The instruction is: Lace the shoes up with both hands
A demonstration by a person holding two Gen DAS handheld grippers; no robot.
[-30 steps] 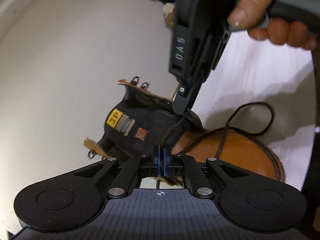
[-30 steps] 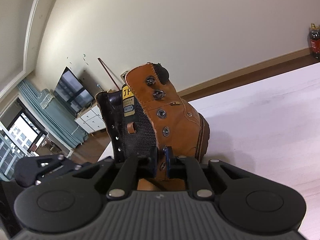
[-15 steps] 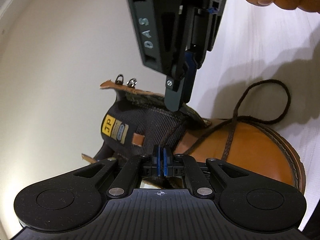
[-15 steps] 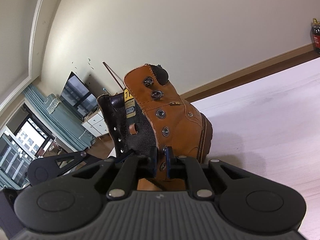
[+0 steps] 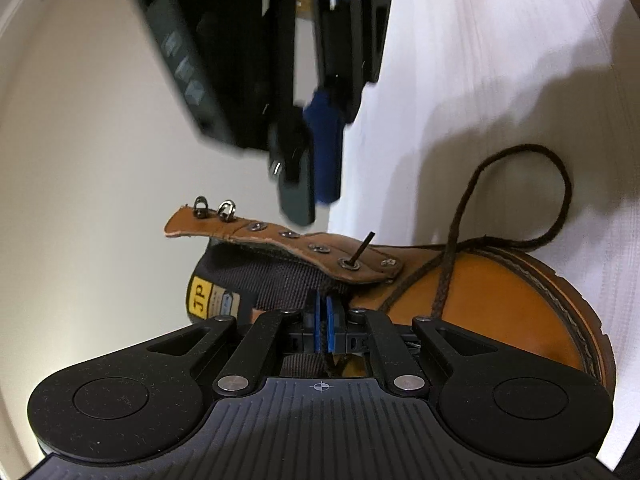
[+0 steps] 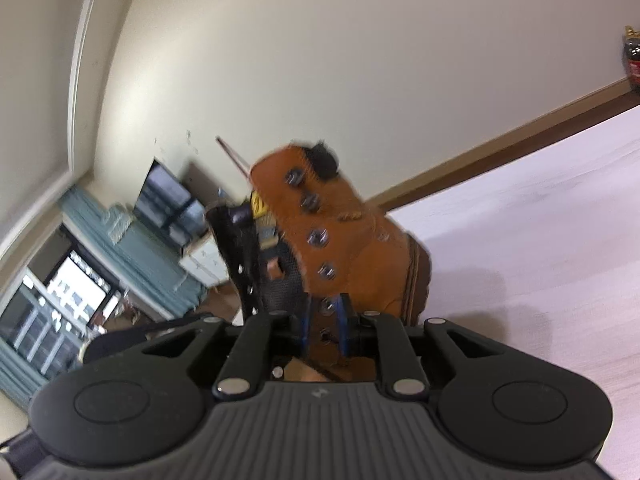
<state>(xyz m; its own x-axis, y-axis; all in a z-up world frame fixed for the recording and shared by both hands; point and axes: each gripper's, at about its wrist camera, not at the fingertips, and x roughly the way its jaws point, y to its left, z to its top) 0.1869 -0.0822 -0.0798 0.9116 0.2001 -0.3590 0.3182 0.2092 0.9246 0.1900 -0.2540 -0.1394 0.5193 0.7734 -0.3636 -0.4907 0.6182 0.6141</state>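
A tan leather boot (image 5: 480, 304) lies on the white table (image 5: 500, 80), its dark tongue with a yellow label facing me. The brown lace (image 5: 452, 248) loops over the toe and runs in under the eyelet flap (image 5: 280, 238). Its stiff tip (image 5: 363, 246) pokes up through one eyelet. My left gripper (image 5: 323, 316) is shut on the lace just below that flap. My right gripper (image 5: 310, 204) hangs blurred above the flap, clear of it. In the right wrist view the right gripper (image 6: 323, 320) has its blue pads apart on either side of the boot's (image 6: 352, 248) flap edge.
The table (image 6: 540, 248) stretches to the right of the boot. A cream wall and wooden skirting lie behind. A bottle (image 6: 634, 60) stands far right on the floor. A television (image 6: 168, 200) and curtains sit far left.
My right gripper has opened, let go of the eyelet flap and lifted away. The flap has dropped flat, and the lace tip now shows through an eyelet.
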